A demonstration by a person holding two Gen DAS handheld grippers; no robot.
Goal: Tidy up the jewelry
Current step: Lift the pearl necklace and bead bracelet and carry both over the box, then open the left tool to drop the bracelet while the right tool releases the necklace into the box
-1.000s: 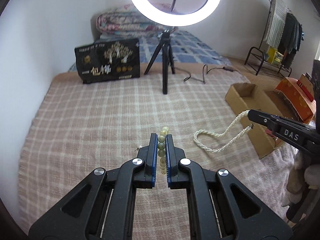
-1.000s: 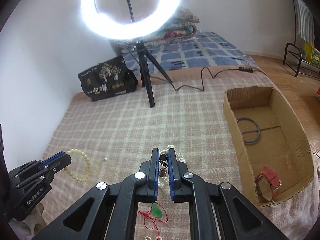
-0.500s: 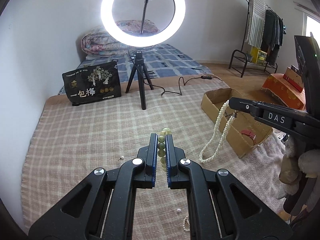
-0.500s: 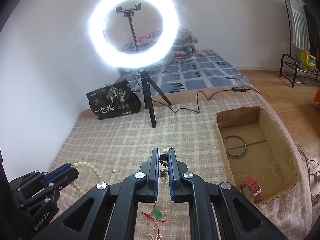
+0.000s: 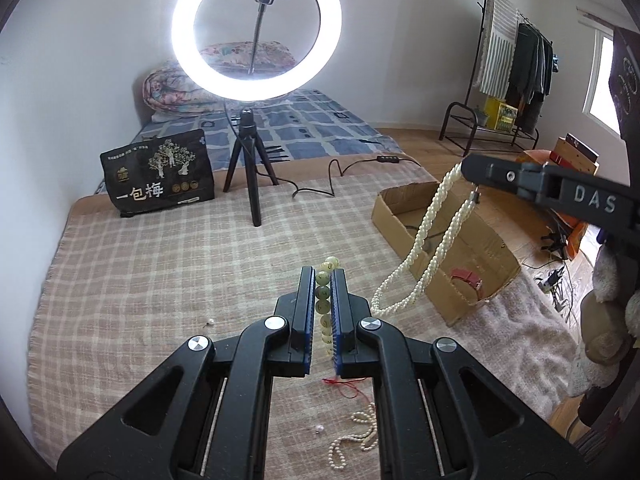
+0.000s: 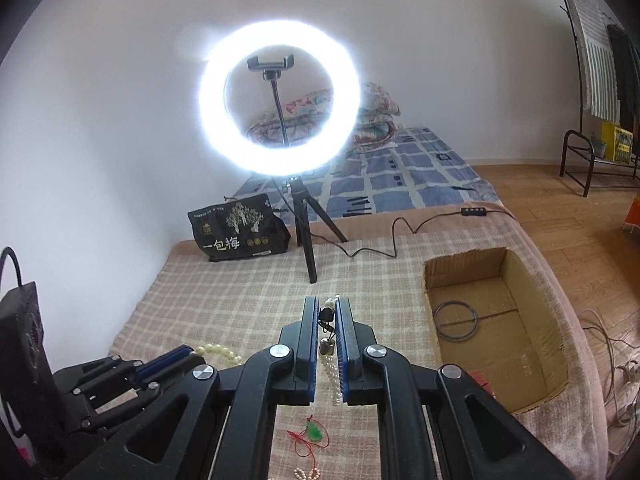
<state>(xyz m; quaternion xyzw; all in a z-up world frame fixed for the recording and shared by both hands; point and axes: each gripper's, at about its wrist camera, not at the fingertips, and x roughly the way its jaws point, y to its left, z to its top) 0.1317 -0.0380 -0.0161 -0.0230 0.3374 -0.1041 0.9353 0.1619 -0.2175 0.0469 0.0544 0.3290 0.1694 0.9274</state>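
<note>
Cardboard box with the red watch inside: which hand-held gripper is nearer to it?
Right. The right hand-held gripper hangs beside the brown cardboard box with a pearl necklace; the left hand-held gripper is farther off.

The blanket (image 5: 160, 272) wears a beige-and-cream plaid. On it stands a glowing white ring light (image 5: 256, 32) on a black tripod (image 5: 250, 168), beside a black pouch (image 5: 158, 174) printed with white characters and pale trees. The black left gripper (image 5: 322, 304) has blue pads pinching a pale green bead bracelet (image 5: 324, 292); the black right gripper (image 6: 328, 336) has blue pads on a creamy white pearl necklace (image 5: 432, 248). The brown cardboard box (image 6: 532, 300) contains a red strap (image 5: 466, 278). A green pendant on red cord (image 6: 314, 434) lies on the plaid. The mattress (image 6: 416, 172) shows blue-and-grey checks.
</note>
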